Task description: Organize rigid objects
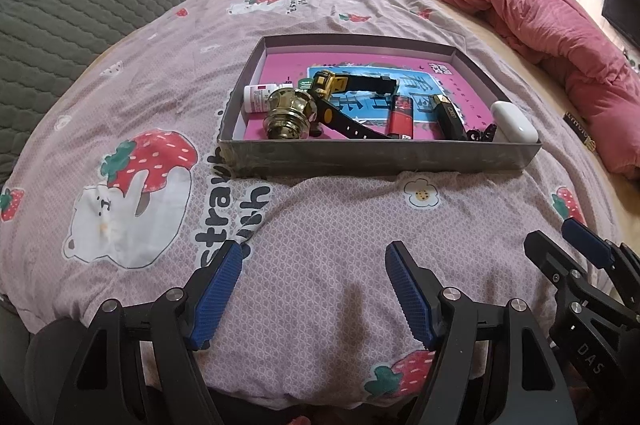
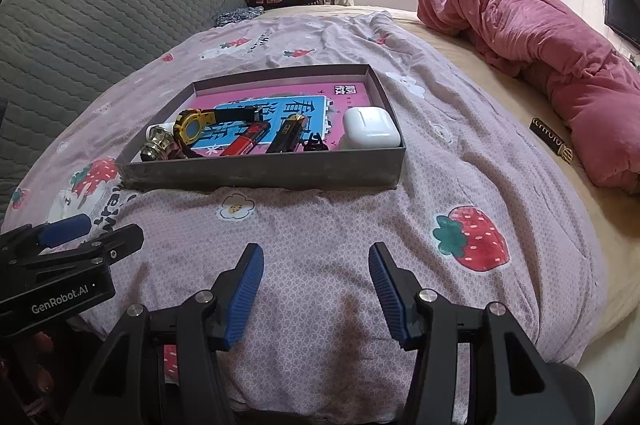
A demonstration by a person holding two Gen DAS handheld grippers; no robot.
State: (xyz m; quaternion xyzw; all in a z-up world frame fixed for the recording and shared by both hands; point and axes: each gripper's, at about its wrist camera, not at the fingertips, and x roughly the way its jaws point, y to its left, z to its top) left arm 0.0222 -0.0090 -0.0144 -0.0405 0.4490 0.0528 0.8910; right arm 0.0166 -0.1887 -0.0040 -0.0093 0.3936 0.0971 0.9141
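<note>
Grey box [image 1: 380,155] is sitting mid-bed holding every item, so both wide, empty tongs, left tongs [image 1: 314,295] and right tongs [image 2: 316,295], are best approaching slowly from above.

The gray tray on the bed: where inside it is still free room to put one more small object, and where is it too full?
Inside the gray tray, the bare strip lies along the far wall, behind the watch and the white earbud case. The near wall is crowded: brass knob, pill bottle, red lighter, black lighter.
</note>
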